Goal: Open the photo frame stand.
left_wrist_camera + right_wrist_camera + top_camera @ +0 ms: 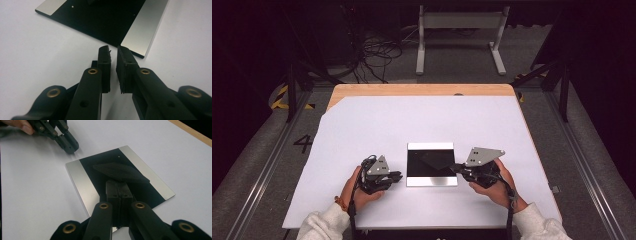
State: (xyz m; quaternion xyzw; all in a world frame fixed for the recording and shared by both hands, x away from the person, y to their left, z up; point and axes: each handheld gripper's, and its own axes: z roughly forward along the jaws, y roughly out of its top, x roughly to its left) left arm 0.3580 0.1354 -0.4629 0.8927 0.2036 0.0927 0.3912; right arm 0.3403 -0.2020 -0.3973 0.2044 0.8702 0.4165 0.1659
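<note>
A flat black plate [424,172] with a silver band along two edges lies on the white sheet between my hands. A dark matte sheet [120,172] lies across the plate's black middle, and its near edge runs in between the closed jaws of my right gripper [117,183]. In the high view that right gripper [456,168] reaches onto the plate's right edge, where the dark sheet [437,161] shows as a faint triangle. My left gripper [113,50] rests just short of a corner of the plate [100,20], its jaws a narrow gap apart with nothing between them. It lies left of the plate [400,175].
A white sheet [412,120] covers most of the wooden table [422,90], whose bare far edge shows beyond it. On the floor behind are tangled cables [377,52] and a white frame [459,35]. A metal rail [257,175] runs along the table's left.
</note>
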